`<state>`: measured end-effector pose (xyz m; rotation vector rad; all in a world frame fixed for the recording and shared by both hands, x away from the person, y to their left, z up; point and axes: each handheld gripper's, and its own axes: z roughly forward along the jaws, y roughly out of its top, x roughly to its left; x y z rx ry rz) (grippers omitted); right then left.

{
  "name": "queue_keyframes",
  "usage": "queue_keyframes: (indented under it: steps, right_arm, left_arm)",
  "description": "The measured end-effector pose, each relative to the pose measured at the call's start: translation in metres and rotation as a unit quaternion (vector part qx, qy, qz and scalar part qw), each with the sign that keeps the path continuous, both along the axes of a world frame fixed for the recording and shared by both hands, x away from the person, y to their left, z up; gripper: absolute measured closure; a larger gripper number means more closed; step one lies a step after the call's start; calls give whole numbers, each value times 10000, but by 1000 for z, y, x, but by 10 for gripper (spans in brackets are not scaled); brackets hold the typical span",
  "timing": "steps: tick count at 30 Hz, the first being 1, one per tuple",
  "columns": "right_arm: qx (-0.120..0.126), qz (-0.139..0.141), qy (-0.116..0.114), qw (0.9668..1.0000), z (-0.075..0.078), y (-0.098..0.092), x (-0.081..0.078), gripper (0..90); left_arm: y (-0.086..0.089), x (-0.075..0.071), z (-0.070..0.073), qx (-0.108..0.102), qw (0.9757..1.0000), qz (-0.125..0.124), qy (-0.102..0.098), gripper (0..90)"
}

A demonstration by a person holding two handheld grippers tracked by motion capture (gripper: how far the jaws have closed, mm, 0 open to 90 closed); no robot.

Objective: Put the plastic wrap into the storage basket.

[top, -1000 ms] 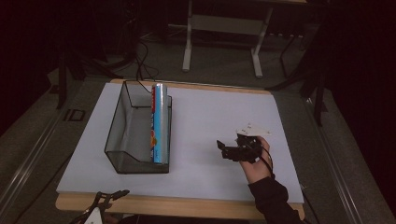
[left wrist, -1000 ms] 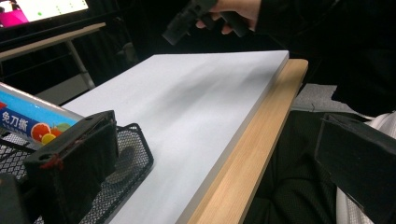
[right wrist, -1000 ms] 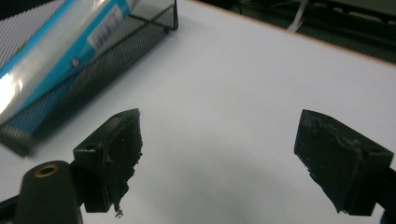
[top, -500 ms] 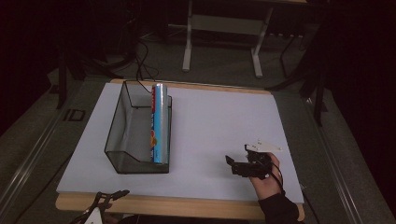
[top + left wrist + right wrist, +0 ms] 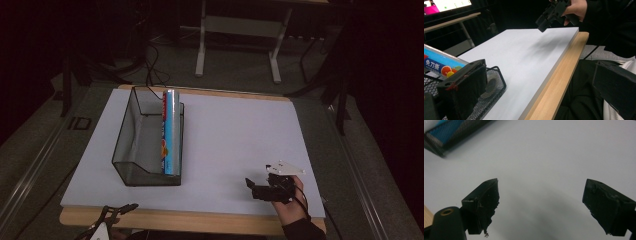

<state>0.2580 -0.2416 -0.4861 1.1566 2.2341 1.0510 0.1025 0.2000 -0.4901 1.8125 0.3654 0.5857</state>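
Boxed blue roll (image 5: 169, 131) is stood on edge against the right wall of the mesh basket (image 5: 131, 150) on the white board (image 5: 235, 140). Well to the right of the basket, the right gripper (image 5: 250, 186) is held over bare board, its jaws spread wide, just opened further, with nothing between them. Near the basket's front corner, at the board's wooden edge, the left gripper (image 5: 539, 87) is held with jaws wide and empty.

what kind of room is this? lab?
Probably a lab or recording room: a white board on a wooden table, cables on the floor, bare metal stand legs behind, and a lit screen.
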Motion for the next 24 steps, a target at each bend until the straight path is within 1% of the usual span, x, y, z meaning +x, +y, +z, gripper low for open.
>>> queue_keyframes:
  steps: [2, 4, 8, 11, 13, 15, 17, 21, 24]
  right_arm:
    - [-79, -23, 12, 10000, -3, -3, -2, 133]
    - [-97, -41, 28, 9999, -5, -6, -4, 132]
    - [-51, -64, 19, 10000, -7, -10, -5, 132]
    - [-58, -47, -48, 10000, -9, -12, -10, 130]
    - [3, -51, -122, 9999, -8, -14, -11, 129]
    - [-7, -92, -160, 9998, -8, -17, -11, 129]
    - [-54, -136, -150, 9998, -9, -18, -10, 129]
    - [-85, -141, -120, 9998, -12, -18, -8, 130]
    - [-88, -142, -155, 9997, -12, -19, -8, 129]
  left_arm:
    - [0, 0, 0, 4, 10000, -1, 10, 3]
    - [0, 0, 0, 7, 10000, -1, 8, 3]
    - [0, 0, 0, 13, 10000, -1, 4, 3]
    - [0, -1, 0, -3, 10000, -2, -5, 3]
    - [0, -1, 0, 1, 10000, -11, -5, 3]
    - [0, -1, 0, 9, 10000, -16, -11, 3]
    - [0, -1, 0, -3, 10000, -19, 0, 3]
    - [0, -1, 0, 3, 10000, -18, 3, 3]
    - [0, -1, 0, 8, 10000, -21, 0, 3]
